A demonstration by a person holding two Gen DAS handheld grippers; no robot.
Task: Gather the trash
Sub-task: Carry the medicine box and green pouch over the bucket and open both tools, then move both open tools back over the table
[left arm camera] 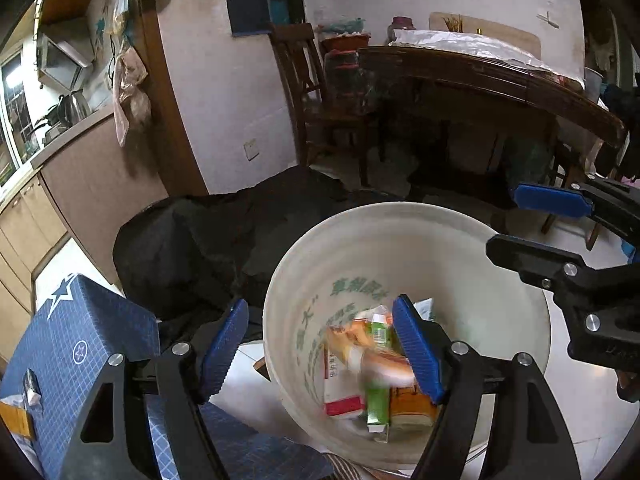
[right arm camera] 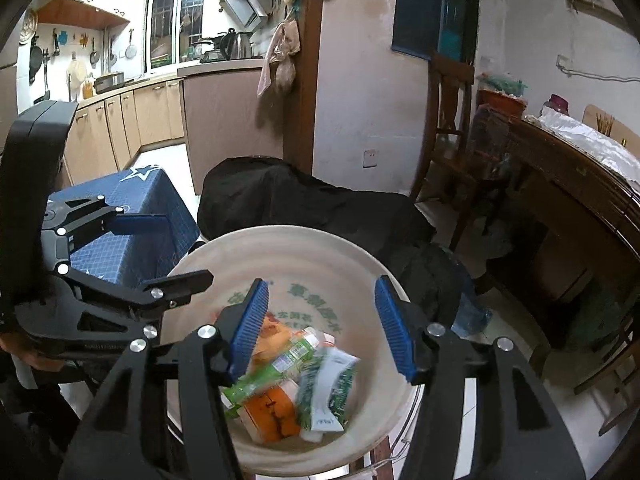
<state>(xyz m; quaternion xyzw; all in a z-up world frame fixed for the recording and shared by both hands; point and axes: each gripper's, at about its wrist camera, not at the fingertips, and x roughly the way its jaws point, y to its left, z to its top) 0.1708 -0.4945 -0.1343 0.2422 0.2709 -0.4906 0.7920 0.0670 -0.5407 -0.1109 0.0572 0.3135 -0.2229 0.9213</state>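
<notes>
Both my claws hang wide apart, holding nothing: left claw (left arm camera: 320, 344), right claw (right arm camera: 324, 328). The trash (right arm camera: 288, 376) lies below them in the bucket (right arm camera: 280, 248). If I bump the rim, the bucket could tip.

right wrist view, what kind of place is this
Most likely a lived-in home: a kitchen at the back with cabinets and a kettle on the counter, opening onto a dining area with a dark wooden table and chair.
</notes>
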